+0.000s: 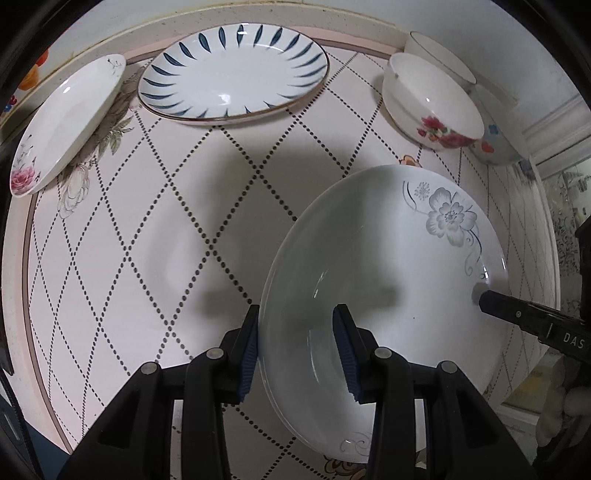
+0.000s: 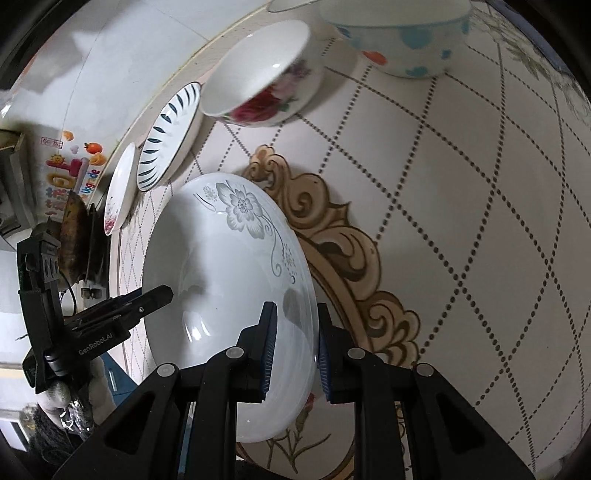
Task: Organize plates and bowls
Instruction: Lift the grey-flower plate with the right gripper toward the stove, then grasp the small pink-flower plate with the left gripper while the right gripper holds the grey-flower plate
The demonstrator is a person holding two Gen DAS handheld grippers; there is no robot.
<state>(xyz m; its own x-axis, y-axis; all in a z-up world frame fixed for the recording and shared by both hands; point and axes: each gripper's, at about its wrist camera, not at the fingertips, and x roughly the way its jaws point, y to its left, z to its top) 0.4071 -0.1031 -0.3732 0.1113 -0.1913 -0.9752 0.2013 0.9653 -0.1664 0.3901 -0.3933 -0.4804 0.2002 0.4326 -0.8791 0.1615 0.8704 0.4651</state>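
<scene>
2 hand-held grippers hold 1 white plate with a grey flower print [image 1: 388, 288] between them, clear of the bench [image 1: 147, 258]. The left hand-held gripper [image 1: 299, 350] has its blue-padded fingers [image 1: 249, 354] narrowed on the plate's near rim, 1 pad on the outside and 1 on the inner face. The right hand-held gripper [image 2: 293, 354] clamps the opposite rim the same way, its jaws nearly together around the thin edge. In the left wrist view the right tool's black fingertip shows on the plate's far rim just below the flower; in the right wrist view the left tool reaches in from the left edge, held by a hand in a pale glove [image 2: 62, 398].

The bench wears a pale cover with dotted diamond lines and a tan scroll border [image 2: 332, 240]. Toward its far edge lie 2 more plates just beside each other: a blue-dash plate [image 1: 232, 70] with a dark rim and a smaller pink-flower plate [image 1: 66, 122] to its left. At the far right sits a red-flower bowl [image 1: 432, 107]; behind it, a plain white bowl [image 1: 439, 55] is partly hidden, and a blue-spotted bowl [image 2: 402, 33] stands just beside it. The held plate hangs nearer the camera than all of these, well apart from the 2 resting plates.
</scene>
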